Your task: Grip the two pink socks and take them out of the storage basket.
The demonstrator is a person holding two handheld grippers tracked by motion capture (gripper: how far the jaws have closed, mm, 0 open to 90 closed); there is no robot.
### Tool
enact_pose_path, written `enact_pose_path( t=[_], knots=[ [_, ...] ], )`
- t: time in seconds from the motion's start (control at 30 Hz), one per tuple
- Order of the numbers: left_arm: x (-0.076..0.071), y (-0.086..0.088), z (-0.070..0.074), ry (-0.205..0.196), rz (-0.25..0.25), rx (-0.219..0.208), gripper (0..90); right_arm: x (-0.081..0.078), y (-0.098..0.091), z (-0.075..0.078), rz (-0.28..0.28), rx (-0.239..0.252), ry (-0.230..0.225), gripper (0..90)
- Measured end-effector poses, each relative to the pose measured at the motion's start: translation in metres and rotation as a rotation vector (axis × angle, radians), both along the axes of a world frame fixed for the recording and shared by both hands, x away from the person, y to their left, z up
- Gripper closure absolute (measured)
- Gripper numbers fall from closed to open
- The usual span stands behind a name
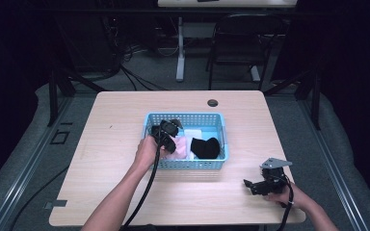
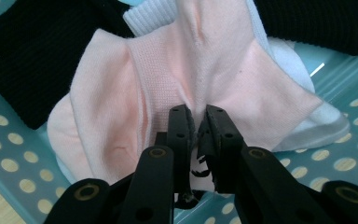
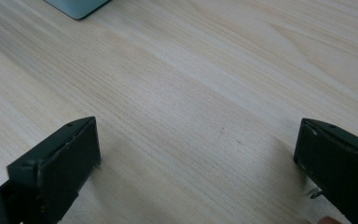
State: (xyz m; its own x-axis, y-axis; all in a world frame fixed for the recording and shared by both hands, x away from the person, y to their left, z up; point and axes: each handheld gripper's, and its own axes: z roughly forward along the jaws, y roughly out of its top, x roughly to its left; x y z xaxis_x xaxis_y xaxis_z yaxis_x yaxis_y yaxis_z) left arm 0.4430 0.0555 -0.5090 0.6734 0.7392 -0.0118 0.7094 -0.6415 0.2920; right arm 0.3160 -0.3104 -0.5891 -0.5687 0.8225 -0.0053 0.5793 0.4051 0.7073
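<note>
The right gripper (image 1: 256, 185) rests on the wooden table (image 1: 115, 125) near the front edge, well apart from the basket, and its jaws stand wide with only bare wood between them. Farther in, the left gripper (image 2: 196, 122) reaches down into the blue basket (image 1: 218, 122). Its jaws are pinched together on a fold of the pink sock (image 2: 168, 88). The sock lies in the basket, on a white sock (image 2: 289, 63), with a black sock (image 1: 205, 147) beside it
</note>
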Motion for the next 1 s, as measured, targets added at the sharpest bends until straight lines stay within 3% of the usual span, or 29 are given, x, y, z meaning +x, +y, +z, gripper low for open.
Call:
enact_pose_path(
  t=[0.2, 0.3, 0.5, 1.0],
  knots=[
    [-0.002, 0.002, 0.004, -0.017, -0.006, -0.012, 84.4, 0.000, 0.000, 0.000, -0.001, 0.000, -0.001, 0.0],
    [-0.004, 0.006, 0.012, -0.024, -0.005, -0.050, 84.9, 0.000, 0.000, 0.000, 0.000, -0.003, 0.000, 0.0],
    [-0.007, 0.011, 0.027, -0.052, -0.008, -0.085, 84.7, 0.000, 0.000, 0.000, 0.000, 0.000, 0.000, 0.0],
    [-0.008, 0.017, 0.056, -0.095, -0.026, -0.128, 84.7, 0.000, 0.000, 0.000, -0.001, -0.001, -0.001, 0.0]
  ],
)
